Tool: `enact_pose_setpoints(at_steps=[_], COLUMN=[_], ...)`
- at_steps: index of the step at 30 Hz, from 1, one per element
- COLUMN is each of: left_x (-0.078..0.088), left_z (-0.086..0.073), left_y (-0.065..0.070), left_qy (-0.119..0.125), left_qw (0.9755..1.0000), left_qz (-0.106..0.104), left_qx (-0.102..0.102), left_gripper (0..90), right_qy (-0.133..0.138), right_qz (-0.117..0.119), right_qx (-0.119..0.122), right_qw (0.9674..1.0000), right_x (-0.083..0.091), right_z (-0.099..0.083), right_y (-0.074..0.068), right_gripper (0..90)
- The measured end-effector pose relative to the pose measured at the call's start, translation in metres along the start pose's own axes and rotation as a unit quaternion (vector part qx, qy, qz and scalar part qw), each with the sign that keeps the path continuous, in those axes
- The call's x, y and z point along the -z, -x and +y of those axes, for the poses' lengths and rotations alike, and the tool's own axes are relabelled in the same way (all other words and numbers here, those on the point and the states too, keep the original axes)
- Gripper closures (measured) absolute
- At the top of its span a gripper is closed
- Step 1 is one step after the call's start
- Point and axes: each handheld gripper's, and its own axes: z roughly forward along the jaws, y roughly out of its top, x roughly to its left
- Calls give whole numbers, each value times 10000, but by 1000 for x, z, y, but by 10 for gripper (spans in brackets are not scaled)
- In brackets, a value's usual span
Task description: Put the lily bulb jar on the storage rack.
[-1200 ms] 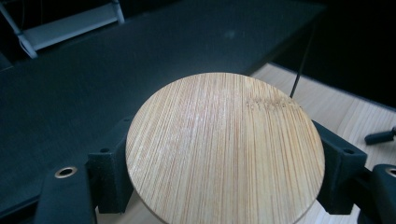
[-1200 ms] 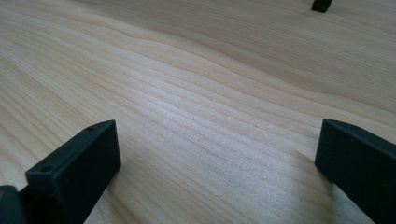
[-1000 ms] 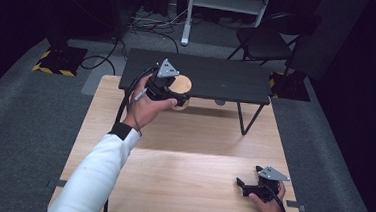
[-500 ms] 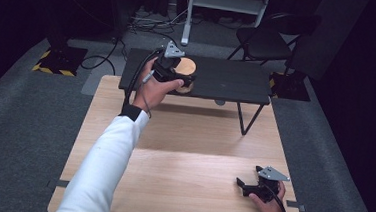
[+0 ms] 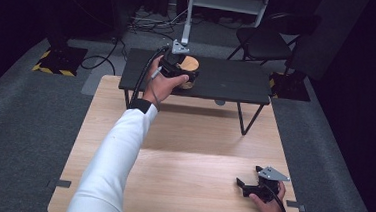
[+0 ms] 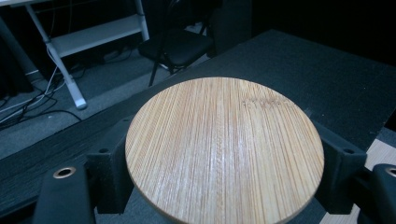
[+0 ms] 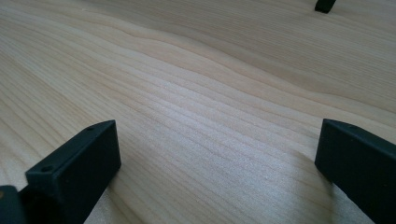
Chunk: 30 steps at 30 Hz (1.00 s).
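Forward, left arm outstretched, left gripper (image 5: 178,71) jaws clamped on the bamboo disc (image 6: 224,149); right gripper (image 5: 258,186) jaws apart.

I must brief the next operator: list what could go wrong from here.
The left gripper clamps the round bamboo disc only by its rim; a tilt might let it slip. The disc hangs over the black side table near its front edge, so a release here may drop it onto the light wooden table.

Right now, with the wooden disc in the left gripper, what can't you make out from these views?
- Wooden disc: underside and near edge, hidden by the disc itself and cut off by the bottom of the left gripper view.
- Whether the disc touches the black table: high view, hand in front.
- Right gripper: high view, too small for detail.
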Motion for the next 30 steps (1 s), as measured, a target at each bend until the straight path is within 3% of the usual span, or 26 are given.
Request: enact_pose_setpoints(at_steps=[4, 5, 10, 15, 19, 20, 25, 30], left_x=[0, 0, 5, 29, 44, 54, 70, 85], left_z=[-3, -4, -5, -7, -7, -11, -23, -40], left_y=[3, 4, 8, 8, 11, 11, 15, 28], left_qy=[55, 87, 89, 211, 234, 316, 476, 584], left_qw=[10000, 9998, 9997, 9993, 9992, 9989, 9978, 9974], left_qz=[78, 113, 201, 237, 289, 282, 352, 404], left_qx=[-15, 110, 69, 216, 162, 192, 314, 117], left_gripper=[211, 125, 48, 4, 4, 4, 4, 4], right_qy=[0, 0, 0, 0, 0, 1, 2, 0], right_qz=[1, 0, 0, -1, -1, -2, -5, -6], right_qx=[1, -1, 1, 1, 2, -1, -3, -4], right_qw=[10000, 10000, 10000, 10000, 10000, 10000, 10000, 10000], right_x=[0, 0, 0, 0, 0, 0, 0, 0], right_z=[0, 0, 0, 0, 0, 0, 0, 0], right_y=[0, 0, 0, 0, 0, 0, 0, 0], right_gripper=[0, 0, 0, 0, 0, 0, 0, 0])
